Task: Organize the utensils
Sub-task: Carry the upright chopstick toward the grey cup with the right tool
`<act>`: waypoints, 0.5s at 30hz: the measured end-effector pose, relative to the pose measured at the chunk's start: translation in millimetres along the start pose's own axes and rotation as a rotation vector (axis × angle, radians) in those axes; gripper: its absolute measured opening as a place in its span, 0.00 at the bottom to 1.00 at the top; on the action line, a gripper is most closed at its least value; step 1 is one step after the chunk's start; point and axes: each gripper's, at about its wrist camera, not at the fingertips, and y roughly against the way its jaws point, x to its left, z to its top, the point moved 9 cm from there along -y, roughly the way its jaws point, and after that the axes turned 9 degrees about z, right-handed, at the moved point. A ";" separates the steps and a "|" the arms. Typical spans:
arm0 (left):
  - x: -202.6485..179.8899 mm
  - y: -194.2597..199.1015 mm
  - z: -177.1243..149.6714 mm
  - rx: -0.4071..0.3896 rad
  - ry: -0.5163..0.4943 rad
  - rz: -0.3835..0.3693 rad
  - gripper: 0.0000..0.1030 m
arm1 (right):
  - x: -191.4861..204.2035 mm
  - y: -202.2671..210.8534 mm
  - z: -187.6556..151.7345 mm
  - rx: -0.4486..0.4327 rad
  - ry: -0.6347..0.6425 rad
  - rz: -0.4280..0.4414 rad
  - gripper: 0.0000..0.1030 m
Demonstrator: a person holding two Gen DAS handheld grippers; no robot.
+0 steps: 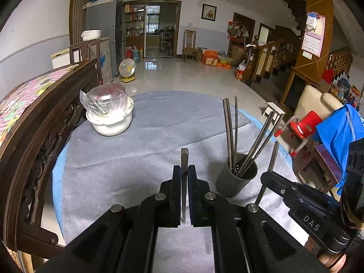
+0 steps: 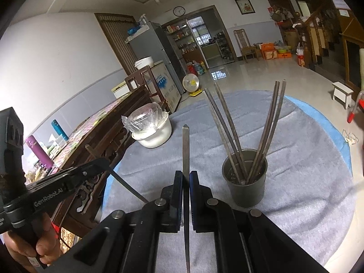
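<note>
My left gripper [image 1: 184, 168] is shut on a metal chopstick [image 1: 184, 157] that stands up between its pads above the grey cloth. To its right stands a grey metal cup [image 1: 236, 179] holding several chopsticks. Beyond the cup, my right gripper [image 1: 266, 176] pinches another chopstick [image 1: 274, 154]. In the right wrist view that gripper [image 2: 186, 174] is shut on its chopstick [image 2: 186, 145], with the cup [image 2: 248, 188] just to the right. My left gripper [image 2: 103, 162] shows at the left with its chopstick [image 2: 127, 186] slanting down.
A round table under a grey cloth [image 1: 141, 150] carries a white pot [image 1: 111, 125] topped by a plastic-wrapped glass bowl. A carved wooden bench [image 1: 45, 118] runs along the table's left side. A red chair [image 1: 304, 122] and a blue cloth [image 1: 334, 134] are at the right.
</note>
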 end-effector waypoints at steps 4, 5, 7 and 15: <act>-2.4 2.6 1.1 -0.006 -0.002 -0.005 0.05 | -1.4 3.4 -1.0 0.000 -0.003 0.003 0.06; -2.6 3.2 1.2 -0.007 -0.003 -0.006 0.05 | -1.7 3.9 -0.9 -0.002 -0.004 0.003 0.06; -3.2 3.9 0.6 -0.006 -0.003 -0.008 0.05 | -1.3 3.5 -0.5 -0.004 -0.005 0.003 0.06; -1.0 9.5 1.7 -0.016 0.003 -0.008 0.05 | 1.6 9.1 2.7 -0.019 0.006 0.000 0.06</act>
